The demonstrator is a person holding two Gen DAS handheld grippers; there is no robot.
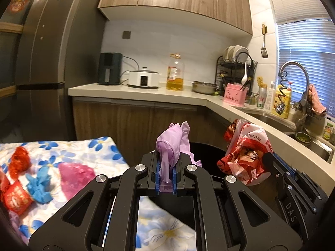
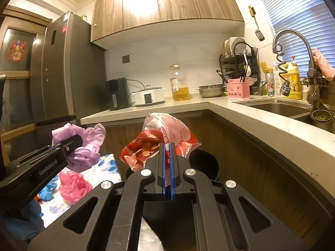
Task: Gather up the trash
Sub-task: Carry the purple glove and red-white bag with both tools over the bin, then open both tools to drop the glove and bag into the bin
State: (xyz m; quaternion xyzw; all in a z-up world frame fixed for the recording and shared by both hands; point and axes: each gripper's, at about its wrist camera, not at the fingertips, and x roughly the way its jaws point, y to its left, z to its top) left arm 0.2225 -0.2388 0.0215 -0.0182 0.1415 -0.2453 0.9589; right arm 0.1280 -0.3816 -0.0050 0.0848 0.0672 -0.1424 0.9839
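Note:
My left gripper (image 1: 166,163) is shut on a crumpled lilac plastic bag (image 1: 172,144), which sticks up between its blue pads. My right gripper (image 2: 167,156) is shut on a red and white printed plastic bag (image 2: 165,138). Each gripper shows in the other's view: the right one with the red bag (image 1: 245,150) at right, the left one with the lilac bag (image 2: 83,144) at left. A black round bin (image 2: 206,163) stands on the floor just beyond both, below the counter. On the flowered cloth (image 1: 69,146) lie a pink bag (image 1: 77,175), a blue glove (image 1: 39,186) and red wrappers (image 1: 17,196).
An L-shaped counter (image 1: 188,96) runs behind and to the right, with a sink (image 2: 278,106), faucet, dish rack, oil bottle, steel bowl and cooker. A tall grey fridge (image 1: 48,62) stands at left. Wooden cabinet fronts close off the space behind the bin.

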